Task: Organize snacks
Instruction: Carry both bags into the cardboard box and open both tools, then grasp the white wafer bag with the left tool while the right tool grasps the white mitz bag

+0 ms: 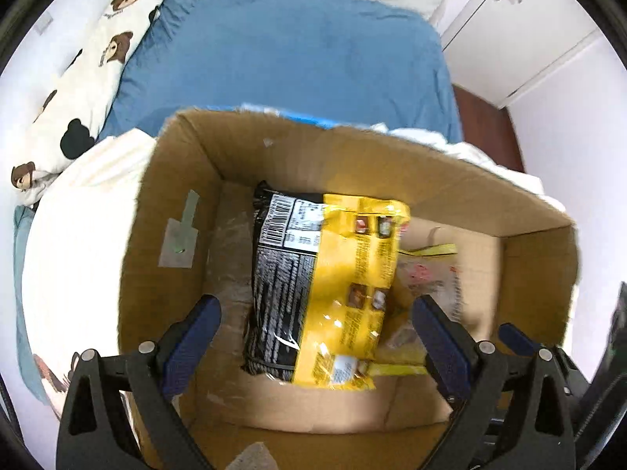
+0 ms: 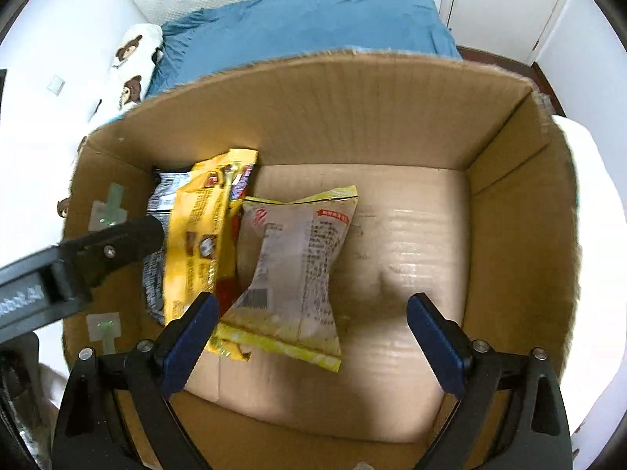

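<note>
An open cardboard box point(image 1: 431, 180) sits on a bed; it also shows in the right wrist view point(image 2: 352, 117). Inside lies a yellow and black snack bag point(image 1: 325, 286), seen too in the right wrist view point(image 2: 196, 235). Beside it lies a clear bag with yellow edges point(image 2: 298, 274), partly hidden under the yellow bag in the left wrist view point(image 1: 431, 274). My left gripper point(image 1: 317, 329) is open above the yellow bag, holding nothing. My right gripper point(image 2: 313, 329) is open above the clear bag, empty. The left gripper's arm point(image 2: 98, 250) reaches in from the left.
The box rests on a blue bedsheet point(image 1: 294, 47) with white bedding point(image 1: 78, 235) at its left. A bear-print pillow point(image 1: 90, 66) lies at the far left. White cupboard doors point(image 1: 529, 27) stand at the back right. The right half of the box floor point(image 2: 411, 243) is bare cardboard.
</note>
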### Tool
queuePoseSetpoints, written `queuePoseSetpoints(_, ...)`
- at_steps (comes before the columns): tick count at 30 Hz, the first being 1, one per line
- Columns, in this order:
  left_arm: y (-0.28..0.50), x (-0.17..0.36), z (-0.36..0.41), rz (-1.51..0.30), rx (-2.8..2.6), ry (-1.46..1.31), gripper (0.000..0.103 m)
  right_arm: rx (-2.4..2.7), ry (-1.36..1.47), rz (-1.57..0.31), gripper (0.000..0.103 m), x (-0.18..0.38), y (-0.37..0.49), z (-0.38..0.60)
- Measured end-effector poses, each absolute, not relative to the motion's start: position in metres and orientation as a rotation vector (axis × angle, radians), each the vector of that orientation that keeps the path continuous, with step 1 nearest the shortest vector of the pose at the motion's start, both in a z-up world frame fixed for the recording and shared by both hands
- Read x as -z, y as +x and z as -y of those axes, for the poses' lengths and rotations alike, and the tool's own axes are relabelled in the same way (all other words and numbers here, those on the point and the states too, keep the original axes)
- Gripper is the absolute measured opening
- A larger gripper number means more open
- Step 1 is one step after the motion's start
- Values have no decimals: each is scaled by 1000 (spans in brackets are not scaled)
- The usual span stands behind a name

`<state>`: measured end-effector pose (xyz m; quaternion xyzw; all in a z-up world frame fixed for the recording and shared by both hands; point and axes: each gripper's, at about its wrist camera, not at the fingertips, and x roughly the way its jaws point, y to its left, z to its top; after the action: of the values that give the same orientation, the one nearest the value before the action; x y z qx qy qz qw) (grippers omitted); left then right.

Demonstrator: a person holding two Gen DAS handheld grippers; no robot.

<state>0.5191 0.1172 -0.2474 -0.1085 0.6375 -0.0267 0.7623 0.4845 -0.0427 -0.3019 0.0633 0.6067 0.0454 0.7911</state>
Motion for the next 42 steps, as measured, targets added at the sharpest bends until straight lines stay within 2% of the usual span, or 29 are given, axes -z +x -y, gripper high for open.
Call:
queuePoseSetpoints(8,461,194,-123,-1204,55,-193,100,-31,125,-1169,99,261,427,38)
queuePoseSetpoints(12,438,183,-136,-1149,49,-148,100,-5,108,-1117,99,243,411,26)
queuePoseSetpoints(28,354,151,-155,-1062,60,-156,100,-12,124,-942,99,182,303,18)
queuePoseSetpoints(34,309,163,-185,-1120,19,-217,100,-72,208,-1019,99,200,270,16)
queuePoseSetpoints(42,261,247,-236,-1321,-118,-298,100,-89,335,-1238,99,284,236,26)
